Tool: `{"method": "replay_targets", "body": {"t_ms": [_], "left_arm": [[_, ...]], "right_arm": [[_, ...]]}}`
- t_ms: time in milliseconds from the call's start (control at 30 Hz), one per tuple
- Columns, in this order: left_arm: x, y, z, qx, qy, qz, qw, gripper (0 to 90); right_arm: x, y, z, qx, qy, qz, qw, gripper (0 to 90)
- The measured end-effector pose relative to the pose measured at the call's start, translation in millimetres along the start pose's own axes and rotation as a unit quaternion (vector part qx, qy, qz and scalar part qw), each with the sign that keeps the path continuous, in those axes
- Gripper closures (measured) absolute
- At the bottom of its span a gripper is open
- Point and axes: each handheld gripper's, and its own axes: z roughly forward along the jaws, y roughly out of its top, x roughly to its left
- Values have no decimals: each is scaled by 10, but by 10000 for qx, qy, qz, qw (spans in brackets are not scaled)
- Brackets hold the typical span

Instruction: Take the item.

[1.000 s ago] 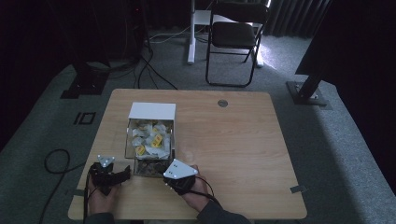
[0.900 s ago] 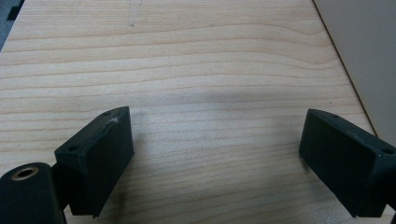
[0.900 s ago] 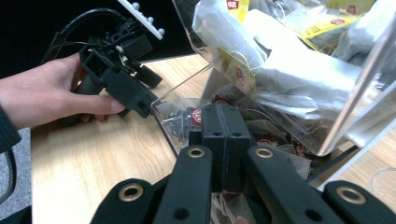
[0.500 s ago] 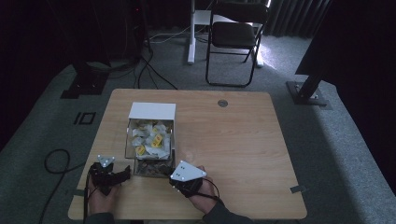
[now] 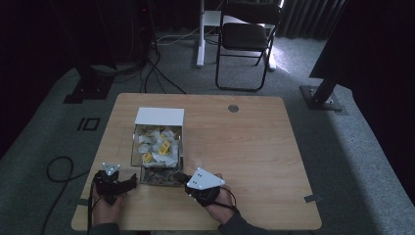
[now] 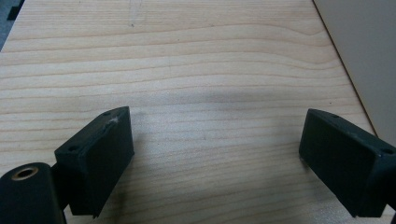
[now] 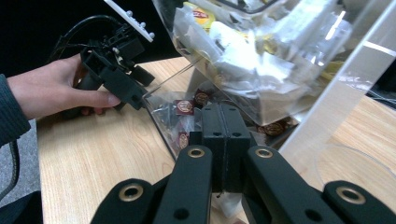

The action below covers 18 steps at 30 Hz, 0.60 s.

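high view: the clear dispenser box stood on the tabletop, its upper part heaped with white and yellow sachets and its low front tray holding small dark packets. the left gripper rested just beside the tray's left corner, and the right gripper pointed into its right end. nothing lay out on the wood, so the picking looked barely begun.

left gripper view: its jaws stood wide apart over bare tabletop, holding nothing, with a pale wall of the box at the right edge.

right gripper view: the right gripper had its jaws pressed together at the tray mouth, among the dark packets; whether it pinched one i could not tell. the sachets were piled behind the clear wall above. a packet was still to be drawn out.
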Motion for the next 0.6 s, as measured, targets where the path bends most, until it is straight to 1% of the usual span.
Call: {"method": "replay_targets", "body": {"t_ms": [600], "left_arm": [[-1,0,1,-10,1,-11,10000,105]], "right_arm": [[-94,-17,-159,-32,-163,-39,9999,900]]}}
